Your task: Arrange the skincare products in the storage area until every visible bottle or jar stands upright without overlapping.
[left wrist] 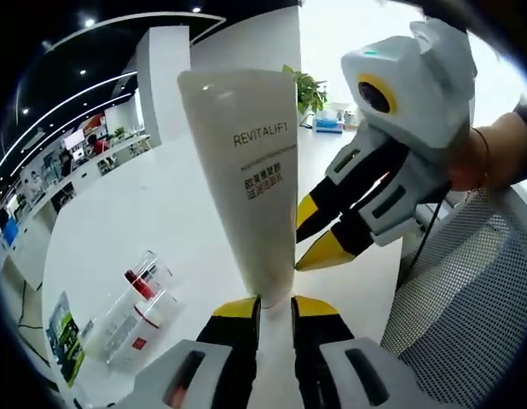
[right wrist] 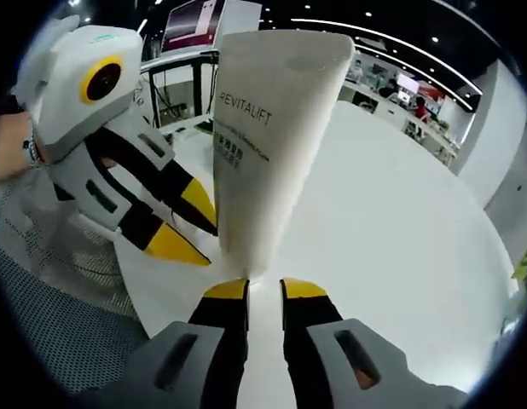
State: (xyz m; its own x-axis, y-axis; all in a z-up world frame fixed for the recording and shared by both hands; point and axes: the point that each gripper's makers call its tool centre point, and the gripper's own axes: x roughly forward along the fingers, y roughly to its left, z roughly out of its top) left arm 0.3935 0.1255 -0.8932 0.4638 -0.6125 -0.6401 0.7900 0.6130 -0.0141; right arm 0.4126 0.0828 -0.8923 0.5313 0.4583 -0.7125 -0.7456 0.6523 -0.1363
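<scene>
Clamped in the left claw [left wrist: 275, 301] by its narrow end: white Revitalift tube [left wrist: 251, 179], raised above the white desk [left wrist: 161, 213]. Same tube [right wrist: 268, 145] pinched at the same end by the right claw [right wrist: 263, 285], coming from the opposite side. Near the desk's edge, clear organizer [left wrist: 131, 311] with red-capped products.

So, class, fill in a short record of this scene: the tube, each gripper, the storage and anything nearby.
Tube: white tube, printed REVITALIFT, wide end at the top of both views
Left gripper: jaws narrowly apart at the tube's narrow end; grip unclear
Right gripper: same, facing the left gripper
Storage: clear organiser with red-and-white items, on the white table
Nearby: mesh chair
</scene>
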